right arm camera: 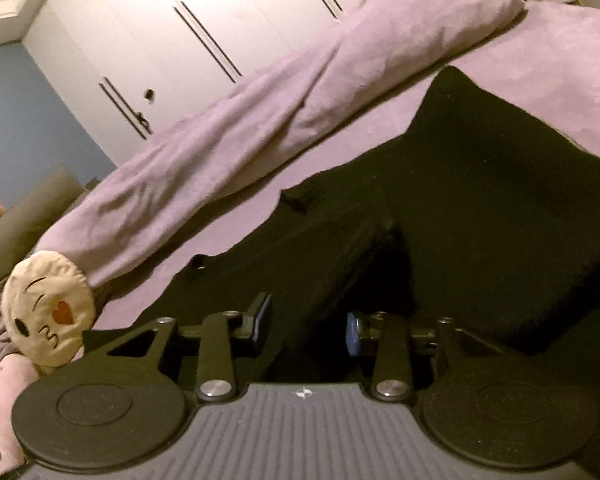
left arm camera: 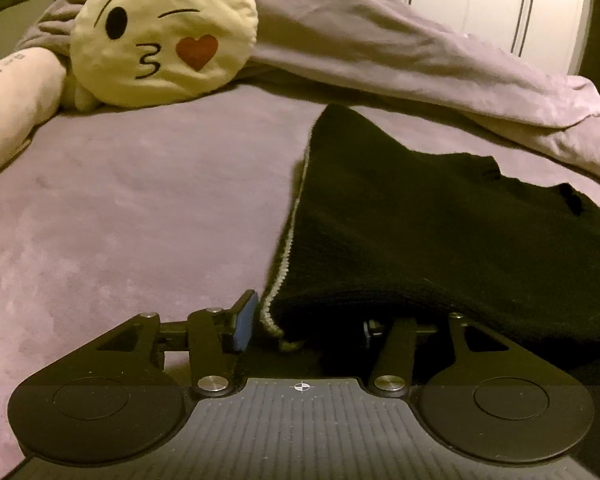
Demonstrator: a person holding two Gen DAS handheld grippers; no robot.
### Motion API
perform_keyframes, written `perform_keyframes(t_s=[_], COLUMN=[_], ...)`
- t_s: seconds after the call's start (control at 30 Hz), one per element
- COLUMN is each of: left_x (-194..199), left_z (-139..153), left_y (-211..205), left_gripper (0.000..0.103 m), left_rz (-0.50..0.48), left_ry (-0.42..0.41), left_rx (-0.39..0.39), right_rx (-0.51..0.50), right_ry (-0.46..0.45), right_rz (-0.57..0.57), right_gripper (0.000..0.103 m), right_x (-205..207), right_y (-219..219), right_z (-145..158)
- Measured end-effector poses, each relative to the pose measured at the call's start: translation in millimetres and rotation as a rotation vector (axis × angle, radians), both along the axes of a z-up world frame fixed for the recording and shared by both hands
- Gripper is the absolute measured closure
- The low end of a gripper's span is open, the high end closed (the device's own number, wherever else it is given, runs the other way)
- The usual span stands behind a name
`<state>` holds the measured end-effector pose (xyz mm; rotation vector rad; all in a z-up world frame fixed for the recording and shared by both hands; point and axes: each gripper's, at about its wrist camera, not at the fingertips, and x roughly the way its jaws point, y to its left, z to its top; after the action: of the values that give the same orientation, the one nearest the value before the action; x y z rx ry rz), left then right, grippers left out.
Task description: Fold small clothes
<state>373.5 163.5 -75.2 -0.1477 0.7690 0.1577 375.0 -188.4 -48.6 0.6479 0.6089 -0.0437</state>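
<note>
Garment position first: we found the black knit garment [left arm camera: 440, 232] lying on the purple bedsheet [left arm camera: 120, 220], filling the 3 o'clock half of the left wrist view and most of the lower 4 o'clock region of the right wrist view [right arm camera: 480, 200]. Its pale stitched edge [left arm camera: 288, 248] ran from 12 toward 6 o'clock, ending just beside the blue pad of the left gripper [left arm camera: 304, 330].

We noted the left gripper's jaws stood wide apart, with the near corner of the cloth draped over the 3 o'clock finger; that finger's pad was hidden, so we could not confirm contact on both sides. We judged the placement was meant to take the hem corner for a fold.

The right gripper [right arm camera: 308, 326] also stood parted, at a moderate gap, with black fabric lying between and beyond its pads; nothing was clamped as far as we could see. A raised fold [right arm camera: 500, 152] of the garment rose at 2 o'clock.

For room: bare sheet lay open from 9 to 11 o'clock in the left view. The rolled purple duvet [left arm camera: 400, 52] bounded the far side, and the emoji cushion [left arm camera: 160, 36] sat at 11 o'clock, well apart from the garment.
</note>
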Motion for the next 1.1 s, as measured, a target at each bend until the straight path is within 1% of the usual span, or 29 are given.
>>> perform_keyframes(t_s=[0.03,0.07,0.1,0.17,0.23,0.33,0.4,0.5,0.63,0.77,0.87,1.0,1.03,1.07,1.1], left_x=[-0.2,-0.1,-0.4,-1.8,-3.9,-6.1,-6.7,-5.1,-4.7,-5.0,-4.9,-5.6,-6.8,-9.1,-13.3], left_z=[0.1,0.1,0.3,1.2,3.0,7.3,9.1,6.8,4.2,3.9,4.5,5.1,5.5,6.7,9.4], left_y=[-1.1,-1.8,-2.5,-3.1,-3.7,-10.3,-17.8,-27.0,-34.7,-36.8,-36.3,-35.9,-35.4,-34.5,-32.3], left_gripper=[0.051,0.054,0.061,0.063,0.065,0.065,0.064,0.063,0.062,0.062,0.062,0.062,0.062,0.06,0.059], left_rz=[0.001,0.004,0.007,0.008,0.013,-0.005,-0.024,-0.033,-0.037,-0.04,-0.04,-0.041,-0.045,-0.047,-0.049], left_ry=[-0.002,-0.002,-0.001,-0.007,-0.01,-0.018,-0.02,-0.001,0.012,0.022,0.028,0.03,0.033,0.039,0.045], left_rx=[0.005,0.013,0.021,0.024,0.014,0.014,0.03,0.048,0.08,0.09,0.089,0.085,0.085,0.085,0.078], right_rx=[-0.004,-0.026,-0.063,-0.159,-0.24,-0.341,-0.4,-0.469,-0.466,-0.456,-0.478,-0.543,-0.566,-0.587,-0.594], right_ry=[0.003,0.006,0.007,-0.028,-0.087,-0.13,-0.125,-0.102,-0.054,-0.035,-0.042,-0.043,-0.023,-0.001,0.015], right_rz=[-0.011,-0.014,-0.011,0.012,0.028,0.037,0.045,0.059,0.057,0.055,0.068,0.087,0.078,0.057,0.017], right_gripper=[0.084,0.092,0.092,0.093,0.093,0.093,0.093,0.093,0.093,0.093,0.093,0.092,0.088,0.077,0.076], right_x=[2.1,4.0,6.6,6.2,2.6,5.2,9.9,16.6,23.7,23.4,20.7,23.5,25.0,25.8,24.4], right_y=[-1.9,-3.3,-3.6,-2.5,-0.7,-3.2,-5.2,-7.8,-11.3,-14.5,-13.6,-11.2,-11.8,-14.2,-20.9], right_z=[1.1,3.4,6.6,17.6,30.0,43.3,45.6,39.4,24.3,13.8,12.3,10.4,9.5,9.0,8.8])
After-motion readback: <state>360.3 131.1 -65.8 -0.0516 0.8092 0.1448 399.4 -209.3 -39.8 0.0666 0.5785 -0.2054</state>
